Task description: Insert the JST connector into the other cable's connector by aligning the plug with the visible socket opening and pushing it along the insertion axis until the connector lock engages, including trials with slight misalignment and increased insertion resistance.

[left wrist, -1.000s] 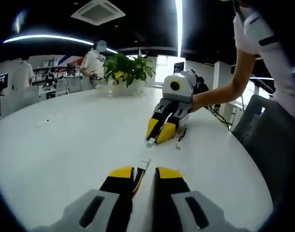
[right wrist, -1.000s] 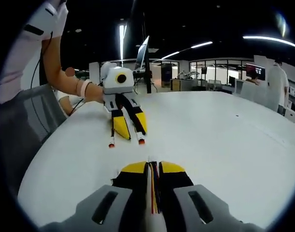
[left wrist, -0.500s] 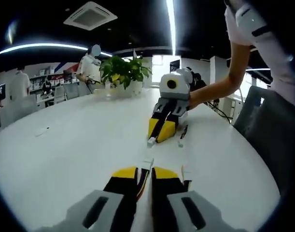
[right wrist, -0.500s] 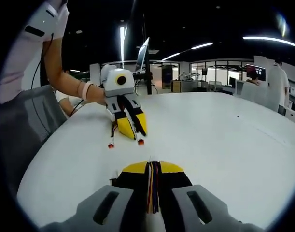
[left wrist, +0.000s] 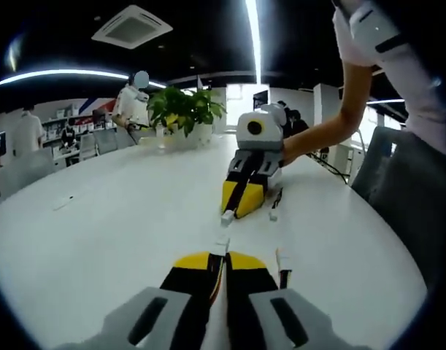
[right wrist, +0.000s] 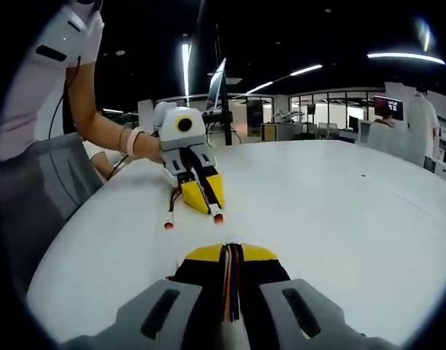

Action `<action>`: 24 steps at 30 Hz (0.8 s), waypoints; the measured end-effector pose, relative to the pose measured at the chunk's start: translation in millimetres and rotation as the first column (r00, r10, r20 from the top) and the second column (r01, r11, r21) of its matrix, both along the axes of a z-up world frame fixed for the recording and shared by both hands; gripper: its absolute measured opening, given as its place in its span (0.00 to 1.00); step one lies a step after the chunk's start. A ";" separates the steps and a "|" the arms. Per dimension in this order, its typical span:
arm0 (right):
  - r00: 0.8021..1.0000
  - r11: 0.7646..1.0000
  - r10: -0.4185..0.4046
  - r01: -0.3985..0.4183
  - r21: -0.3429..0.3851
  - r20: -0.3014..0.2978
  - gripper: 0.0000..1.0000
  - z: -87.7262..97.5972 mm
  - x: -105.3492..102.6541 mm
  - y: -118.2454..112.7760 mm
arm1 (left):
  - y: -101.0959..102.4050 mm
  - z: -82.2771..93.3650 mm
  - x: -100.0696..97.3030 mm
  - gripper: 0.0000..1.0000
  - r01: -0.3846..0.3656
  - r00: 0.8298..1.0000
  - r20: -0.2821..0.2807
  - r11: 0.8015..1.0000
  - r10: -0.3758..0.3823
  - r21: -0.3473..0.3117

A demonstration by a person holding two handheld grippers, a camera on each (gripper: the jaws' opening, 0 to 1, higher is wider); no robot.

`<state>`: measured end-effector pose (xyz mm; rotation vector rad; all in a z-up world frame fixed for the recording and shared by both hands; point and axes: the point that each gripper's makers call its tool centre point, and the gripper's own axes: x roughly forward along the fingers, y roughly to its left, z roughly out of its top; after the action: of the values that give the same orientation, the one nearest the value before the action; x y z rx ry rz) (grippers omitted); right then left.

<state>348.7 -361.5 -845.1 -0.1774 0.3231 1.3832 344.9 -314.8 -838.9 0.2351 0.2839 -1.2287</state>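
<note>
— Left gripper view first: what's in the tongs?
— The left gripper (left wrist: 221, 261) is pinched on a cable with a white connector (left wrist: 221, 245) poking past its tips, low over the desk (left wrist: 120, 219). A loose connector end (left wrist: 282, 259) lies beside it.
— And across from it?
— The right gripper (left wrist: 233, 211), pressed together on its own wires (right wrist: 231, 281); its white plug (left wrist: 227, 216) sits just ahead of the left one, apart.
— Containers?
— A white pot (left wrist: 203, 132) holding a leafy plant (left wrist: 180, 106), at the desk's far edge

Mounted low over shared white table (left wrist: 98, 219), facing each other at close range, opposite gripper at 12 o'clock.
</note>
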 end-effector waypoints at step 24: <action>0.993 0.994 0.109 -0.109 -0.005 0.036 0.04 9.0 -16.6 18.4 | -6.9 3.6 -0.8 0.01 0.070 0.997 0.008 0.997 -0.071 0.033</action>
<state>332.1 -343.1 -836.0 -0.2251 0.2883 1.4854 344.0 -321.7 -835.3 0.2811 0.2903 -1.2930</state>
